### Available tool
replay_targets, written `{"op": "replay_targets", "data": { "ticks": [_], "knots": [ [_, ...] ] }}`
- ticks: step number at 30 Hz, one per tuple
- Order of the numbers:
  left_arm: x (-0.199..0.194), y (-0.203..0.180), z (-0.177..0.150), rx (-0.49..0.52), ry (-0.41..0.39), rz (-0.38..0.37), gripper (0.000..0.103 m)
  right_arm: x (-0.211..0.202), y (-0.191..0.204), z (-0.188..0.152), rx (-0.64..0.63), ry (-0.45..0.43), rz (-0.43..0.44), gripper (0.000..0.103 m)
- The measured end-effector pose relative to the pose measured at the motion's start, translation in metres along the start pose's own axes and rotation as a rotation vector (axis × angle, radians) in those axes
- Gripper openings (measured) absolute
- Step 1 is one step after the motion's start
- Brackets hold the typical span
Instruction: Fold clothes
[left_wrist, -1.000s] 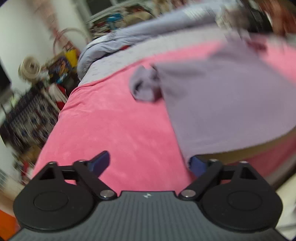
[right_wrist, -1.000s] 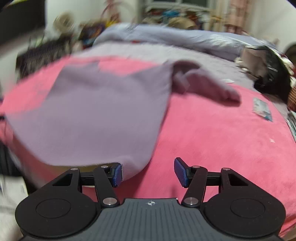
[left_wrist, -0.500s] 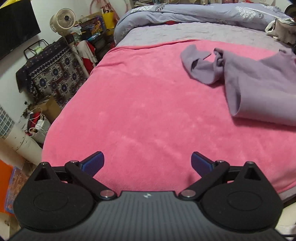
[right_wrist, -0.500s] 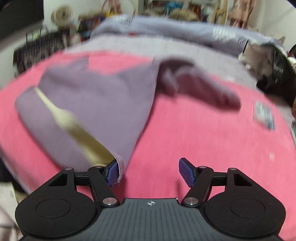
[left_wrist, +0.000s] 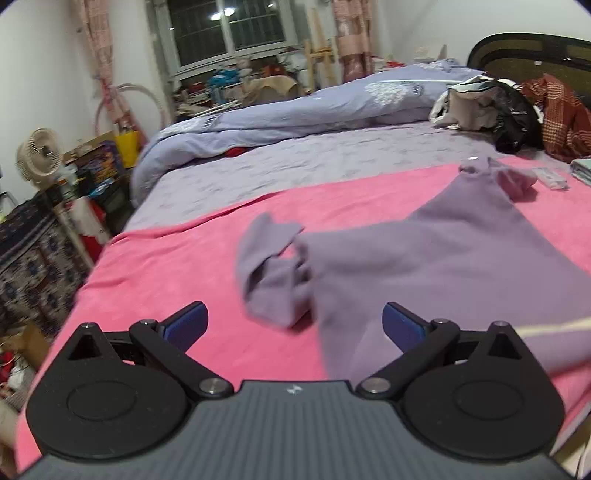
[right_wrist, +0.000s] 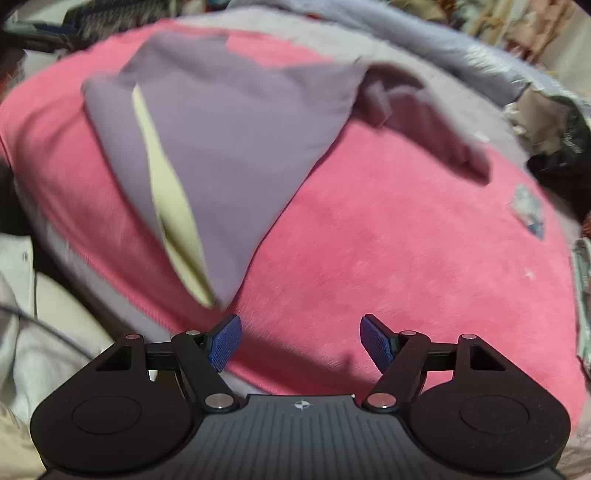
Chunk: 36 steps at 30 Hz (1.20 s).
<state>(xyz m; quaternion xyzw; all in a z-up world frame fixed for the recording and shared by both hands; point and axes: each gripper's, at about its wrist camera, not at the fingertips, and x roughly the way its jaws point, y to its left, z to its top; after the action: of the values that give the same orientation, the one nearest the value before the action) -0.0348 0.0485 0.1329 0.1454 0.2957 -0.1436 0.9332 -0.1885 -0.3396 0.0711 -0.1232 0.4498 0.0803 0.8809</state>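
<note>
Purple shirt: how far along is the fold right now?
Done: the purple shirt lies spread on the pink blanket. In hand: nothing; left gripper and right gripper are both open and empty. Left: its sleeve is bunched, the hem shows a yellow lining, no fold made.

Dark window (left_wrist: 229, 33) behind a bed (left_wrist: 332, 173), white walls (left_wrist: 48, 74).
</note>
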Motion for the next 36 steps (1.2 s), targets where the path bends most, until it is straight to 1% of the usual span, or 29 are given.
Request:
{"op": "replay_targets", "data": {
  "ticks": [2,3,4,5,6,7,8,9,10,11,13,14,16,18,19,21,22,25,27,28,30,31,33,35,36],
  "knots": [
    [0.024,-0.011,0.003,0.034,0.059,-0.024,0.103,-0.01,-0.006,0.01,0.07,-0.088,0.011,0.072],
    [0.036,-0.018,-0.002,0.071,0.117,-0.006,0.102,-0.012,-0.009,0.019,0.116,-0.142,0.029,0.072],
    [0.044,-0.024,-0.01,0.111,0.171,0.014,0.102,-0.011,-0.011,0.03,0.163,-0.189,0.077,0.072],
    [0.048,-0.028,-0.021,0.148,0.211,0.028,0.102,-0.006,-0.012,0.042,0.21,-0.23,0.156,0.073],
    [0.047,-0.03,-0.033,0.169,0.231,0.033,0.102,0.001,-0.01,0.056,0.244,-0.266,0.253,0.073],
    [0.04,-0.027,-0.044,0.164,0.23,0.031,0.102,0.011,-0.004,0.071,0.265,-0.296,0.369,0.074],
    [0.032,-0.022,-0.052,0.136,0.228,0.017,0.103,0.024,0.007,0.087,0.262,-0.314,0.459,0.076],
    [0.025,-0.014,-0.059,0.101,0.25,0.004,0.103,0.039,0.024,0.103,0.235,-0.321,0.523,0.076],
    [0.02,-0.007,-0.065,0.076,0.274,0.013,0.103,0.053,0.042,0.118,0.201,-0.315,0.572,0.076],
    [0.012,0.0,-0.072,0.059,0.282,0.04,0.103,0.068,0.063,0.13,0.164,-0.293,0.602,0.076],
    [-0.004,0.014,-0.084,0.028,0.294,0.096,0.103,0.099,0.103,0.145,0.123,-0.203,0.676,0.075],
    [-0.012,0.021,-0.087,0.016,0.291,0.125,0.103,0.105,0.118,0.146,0.092,-0.168,0.714,0.072],
    [-0.023,0.034,-0.09,-0.014,0.28,0.171,0.103,0.099,0.143,0.14,0.002,-0.128,0.786,0.074],
    [-0.03,0.045,-0.091,-0.052,0.26,0.196,0.103,0.093,0.168,0.133,-0.088,-0.088,0.856,0.076],
    [-0.031,0.049,-0.09,-0.068,0.249,0.201,0.103,0.089,0.174,0.13,-0.108,-0.073,0.894,0.076],
    [-0.03,0.055,-0.089,-0.093,0.228,0.215,0.103,0.08,0.172,0.126,-0.098,-0.055,0.976,0.075],
    [-0.029,0.055,-0.088,-0.1,0.216,0.224,0.103,0.076,0.17,0.125,-0.087,-0.059,0.985,0.075],
    [-0.034,0.059,-0.089,-0.107,0.188,0.229,0.103,0.073,0.149,0.134,0.0,-0.146,0.889,0.075],
    [-0.038,0.058,-0.088,-0.103,0.172,0.231,0.103,0.078,0.137,0.143,0.094,-0.185,0.868,0.076],
    [-0.042,0.058,-0.089,-0.101,0.165,0.234,0.103,0.082,0.138,0.146,0.116,-0.187,0.872,0.076],
    [-0.05,0.059,-0.087,-0.107,0.151,0.232,0.103,0.087,0.151,0.151,0.091,-0.184,0.872,0.077],
    [-0.053,0.061,-0.086,-0.111,0.14,0.226,0.103,0.09,0.162,0.147,0.043,-0.149,0.871,0.077],
    [-0.057,0.063,-0.081,-0.122,0.115,0.206,0.103,0.1,0.188,0.135,-0.067,-0.017,0.911,0.077],
    [-0.06,0.065,-0.075,-0.142,0.087,0.154,0.103,0.103,0.203,0.121,-0.139,0.083,0.96,0.077],
    [-0.06,0.064,-0.071,-0.151,0.072,0.126,0.103,0.102,0.206,0.112,-0.163,0.114,0.97,0.077]
  ]
}}
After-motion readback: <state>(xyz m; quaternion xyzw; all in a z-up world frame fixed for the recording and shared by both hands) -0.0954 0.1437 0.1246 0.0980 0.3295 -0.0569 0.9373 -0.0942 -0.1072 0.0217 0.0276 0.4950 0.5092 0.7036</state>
